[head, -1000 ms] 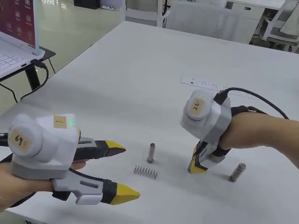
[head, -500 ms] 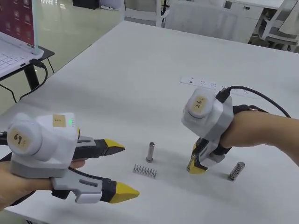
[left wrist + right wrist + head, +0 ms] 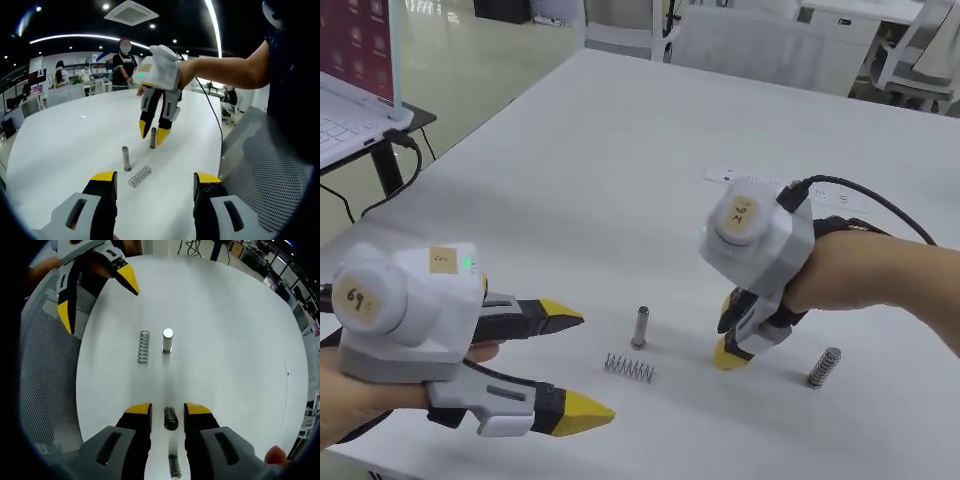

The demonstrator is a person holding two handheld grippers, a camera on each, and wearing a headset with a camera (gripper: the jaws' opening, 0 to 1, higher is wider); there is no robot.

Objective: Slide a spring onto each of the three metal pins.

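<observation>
A bare metal pin (image 3: 640,327) (image 3: 126,158) (image 3: 167,340) stands upright on the white table (image 3: 570,180). A loose spring (image 3: 628,367) (image 3: 139,176) (image 3: 143,346) lies flat beside it. My right gripper (image 3: 730,352) (image 3: 152,134) (image 3: 169,411) points down at the table, narrowly open, its yellow tips on either side of an upright pin wearing a spring (image 3: 170,418) (image 3: 153,137); no contact shows. Another spring-covered pin (image 3: 825,367) stands to its right. My left gripper (image 3: 575,365) (image 3: 154,180) (image 3: 97,295) hovers open and holds nothing, aimed at the bare pin.
A white power strip (image 3: 760,182) lies farther back on the table, with the right gripper's black cable (image 3: 860,198) running toward it. A laptop (image 3: 350,90) sits on a stand off the left edge. The near table edge runs under my left hand.
My right gripper has shifted slightly left and up over its spot. The left gripper, the bare pin and the loose spring have stayed where they were.
</observation>
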